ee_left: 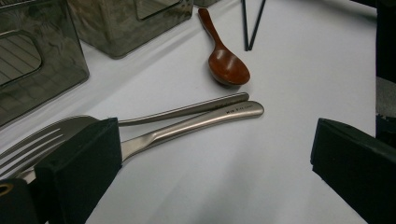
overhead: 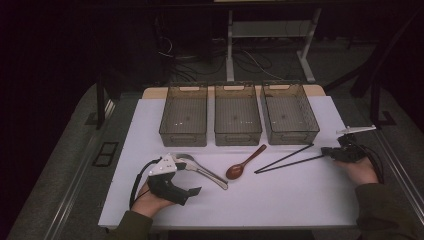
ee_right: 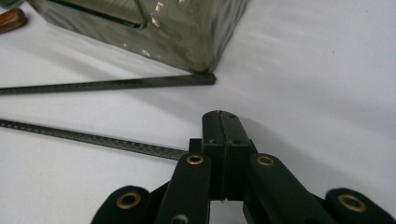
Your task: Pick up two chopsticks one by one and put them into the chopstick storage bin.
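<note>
A metal fork (overhead: 192, 161) (ee_left: 32, 144) and a second metal utensil (ee_left: 210, 119) lie side by side at the left of the white table mat (overhead: 280, 200). My left gripper (overhead: 187, 177) (ee_left: 215, 172) stands wide open beside them, one jaw over the fork's head. A brown wooden spoon (overhead: 239, 167) (ee_left: 228, 65) lies in the middle. Two black chopsticks (overhead: 285, 159) (ee_right: 107, 85) lie to the right. My right gripper (overhead: 334, 151) (ee_right: 222, 121) is shut at their far right end. The nearer chopstick (ee_right: 93, 140) runs up behind its jaws, its end hidden.
Three dark see-through bins stand in a row at the back of the mat: left (overhead: 183, 139), middle (overhead: 237, 139), right (overhead: 290, 137). The right bin's corner (ee_right: 205, 51) is close ahead of my right gripper. Bare mat lies along the front edge.
</note>
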`<state>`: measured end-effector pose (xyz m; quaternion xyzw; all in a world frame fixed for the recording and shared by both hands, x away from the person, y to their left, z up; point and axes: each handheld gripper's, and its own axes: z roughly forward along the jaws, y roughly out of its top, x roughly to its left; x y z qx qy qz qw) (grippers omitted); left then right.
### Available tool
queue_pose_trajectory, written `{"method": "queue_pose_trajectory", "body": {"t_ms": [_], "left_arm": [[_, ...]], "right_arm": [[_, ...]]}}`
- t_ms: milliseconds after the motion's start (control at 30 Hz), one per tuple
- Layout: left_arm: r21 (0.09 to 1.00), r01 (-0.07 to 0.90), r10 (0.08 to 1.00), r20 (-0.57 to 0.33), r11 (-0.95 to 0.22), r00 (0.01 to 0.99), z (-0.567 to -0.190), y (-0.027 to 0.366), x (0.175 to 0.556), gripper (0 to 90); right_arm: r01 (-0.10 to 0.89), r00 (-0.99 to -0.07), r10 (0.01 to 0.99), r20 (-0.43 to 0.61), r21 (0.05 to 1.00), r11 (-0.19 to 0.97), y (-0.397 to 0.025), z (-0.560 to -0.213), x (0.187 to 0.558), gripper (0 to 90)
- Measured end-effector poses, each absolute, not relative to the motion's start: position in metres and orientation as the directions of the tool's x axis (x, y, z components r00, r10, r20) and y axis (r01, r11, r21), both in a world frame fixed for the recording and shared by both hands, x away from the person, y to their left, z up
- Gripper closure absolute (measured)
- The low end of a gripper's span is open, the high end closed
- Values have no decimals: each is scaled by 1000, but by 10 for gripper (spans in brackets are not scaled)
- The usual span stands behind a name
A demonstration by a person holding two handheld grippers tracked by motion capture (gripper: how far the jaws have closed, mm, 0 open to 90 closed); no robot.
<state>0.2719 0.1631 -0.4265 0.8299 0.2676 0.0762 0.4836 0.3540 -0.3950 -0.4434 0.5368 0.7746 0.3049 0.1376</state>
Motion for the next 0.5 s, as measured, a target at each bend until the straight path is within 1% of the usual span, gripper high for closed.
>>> {"method": "queue_pose_trajectory", "body": {"t_ms": [500], "left_arm": [[843, 369, 515, -131, -391, 847, -426, 163, 272, 10]], "right_arm": [[750, -432, 896, 105, 594, 292, -394, -442, 327, 886]]}}
